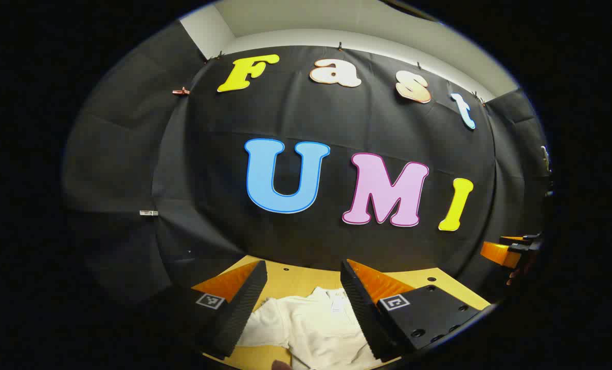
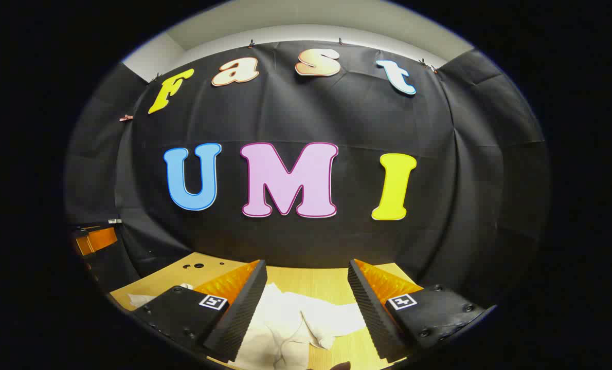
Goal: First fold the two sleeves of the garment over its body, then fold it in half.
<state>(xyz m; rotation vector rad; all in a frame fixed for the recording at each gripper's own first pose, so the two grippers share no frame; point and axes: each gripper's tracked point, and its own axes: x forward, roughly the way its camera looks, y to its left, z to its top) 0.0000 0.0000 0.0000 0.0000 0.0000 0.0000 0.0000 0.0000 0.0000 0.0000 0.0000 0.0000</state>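
A white garment [image 1: 311, 329] lies on the wooden table [image 1: 295, 280]; its collar with a small tag points toward the back wall. My left gripper [image 1: 303, 272] hangs open above it, fingers wide apart with nothing between them. In the right gripper view the same white garment [image 2: 306, 321] lies rumpled, a sleeve reaching right on the table [image 2: 311, 280]. My right gripper [image 2: 307, 270] is open over it and holds nothing. The other gripper [image 1: 511, 252] shows at the far right edge of the left gripper view, and at the left edge of the right gripper view as the other gripper [image 2: 95, 240].
The black cloth wall [image 1: 337, 128] stands close behind the table's far edge. Small holes [image 2: 195, 265] dot the tabletop near the back left. Bare wood lies right of the sleeve [image 2: 352, 347].
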